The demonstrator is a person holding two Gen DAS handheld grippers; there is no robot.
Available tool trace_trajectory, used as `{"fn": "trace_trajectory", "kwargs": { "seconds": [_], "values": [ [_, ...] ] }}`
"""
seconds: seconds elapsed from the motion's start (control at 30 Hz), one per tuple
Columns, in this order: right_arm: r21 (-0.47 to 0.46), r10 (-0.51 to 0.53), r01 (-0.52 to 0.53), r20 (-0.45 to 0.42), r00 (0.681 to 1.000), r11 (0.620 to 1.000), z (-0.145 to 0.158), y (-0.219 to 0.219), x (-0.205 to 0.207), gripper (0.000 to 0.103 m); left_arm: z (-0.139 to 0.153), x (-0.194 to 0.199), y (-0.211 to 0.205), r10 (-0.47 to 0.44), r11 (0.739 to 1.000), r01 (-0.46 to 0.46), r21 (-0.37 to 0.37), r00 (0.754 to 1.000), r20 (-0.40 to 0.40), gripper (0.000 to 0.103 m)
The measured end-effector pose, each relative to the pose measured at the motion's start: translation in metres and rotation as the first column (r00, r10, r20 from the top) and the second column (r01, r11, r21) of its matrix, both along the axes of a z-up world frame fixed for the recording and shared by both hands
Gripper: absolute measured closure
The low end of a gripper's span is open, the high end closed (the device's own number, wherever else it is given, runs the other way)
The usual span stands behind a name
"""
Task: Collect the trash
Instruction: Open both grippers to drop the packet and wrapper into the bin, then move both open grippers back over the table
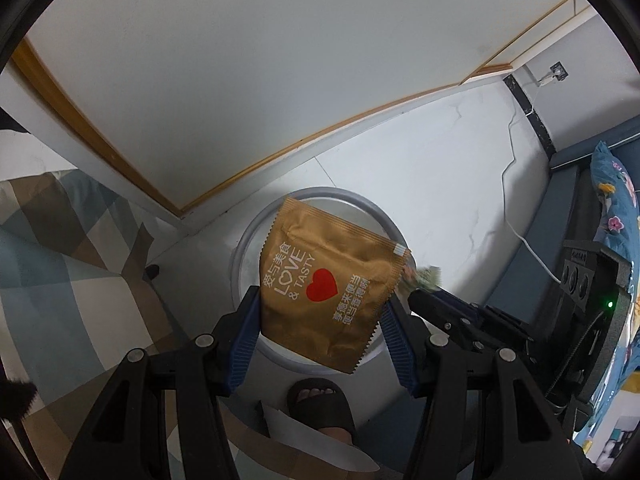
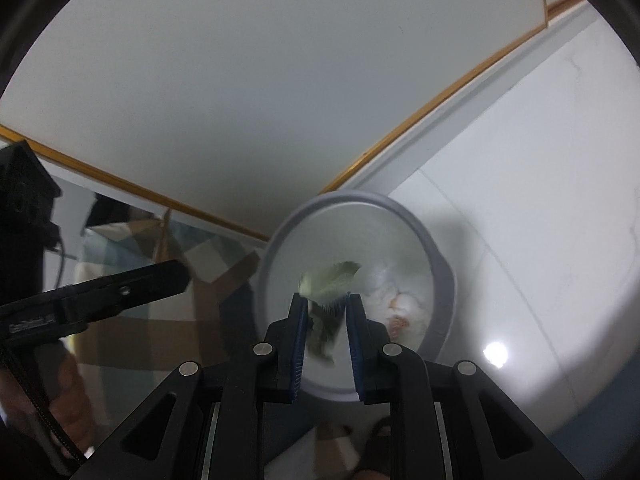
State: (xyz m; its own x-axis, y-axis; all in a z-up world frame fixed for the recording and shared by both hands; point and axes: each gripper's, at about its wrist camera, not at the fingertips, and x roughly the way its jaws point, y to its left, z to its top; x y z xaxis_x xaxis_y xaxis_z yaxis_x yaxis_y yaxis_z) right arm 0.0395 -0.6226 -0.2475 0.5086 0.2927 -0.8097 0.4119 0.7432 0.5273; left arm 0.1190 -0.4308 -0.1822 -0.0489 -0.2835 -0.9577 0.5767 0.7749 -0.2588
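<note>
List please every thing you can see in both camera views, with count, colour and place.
snack packet: one, brown with a red heart, between the left gripper's fingers, above the bin
leafy scrap: one, green, blurred, at the right gripper's fingertips, above the bin
trash bin: one, grey rim and pale inside, on the floor by the wall corner
white trash: some, white with orange bits, inside the bin
cloth: one, checked in brown, grey and cream, left of the bin
cable: one, white, along the floor to a wall socket
floral fabric: one, blue, far right
foot in sandal: one, black sandal, near the bin
left gripper: black, blue pads
right gripper: black, blue pads
</note>
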Motion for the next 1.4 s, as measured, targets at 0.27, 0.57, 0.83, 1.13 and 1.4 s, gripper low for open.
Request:
{"fn": "trace_trajectory", "kwargs": {
  "seconds": [0.27, 0.57, 0.83, 1.13, 1.4],
  "values": [
    [0.009, 0.006, -0.006, 0.011, 1.000, 1.000, -0.002, -0.006, -0.003, 0.082, -0.013, 0.002, -0.003, -0.006, 1.000, 0.006, 0.014, 0.999, -0.045, 0.049],
    [0.010, -0.083, 0.083, 0.017, 0.996, 0.997, 0.010, -0.030, -0.033, 0.079, -0.028, -0.006, -0.017, -0.033, 0.997, 0.042, 0.060, 0.989, -0.142, 0.046],
    [0.000, -0.109, 0.109, 0.057, 0.992, 0.994, 0.029, -0.037, -0.047, 0.078, -0.031, -0.007, -0.016, -0.026, 0.994, 0.041, 0.103, 0.989, -0.148, 0.038],
    [-0.003, -0.106, 0.107, 0.077, 0.991, 0.994, 0.040, -0.039, -0.051, 0.078, -0.026, -0.009, -0.012, -0.033, 0.994, 0.047, 0.099, 0.990, -0.139, 0.027],
    [-0.007, -0.099, 0.100, 0.087, 0.991, 0.995, 0.050, -0.039, -0.054, 0.078, 0.001, -0.011, 0.002, -0.008, 0.998, 0.011, 0.054, 0.998, -0.055, 0.027]
  ]
}}
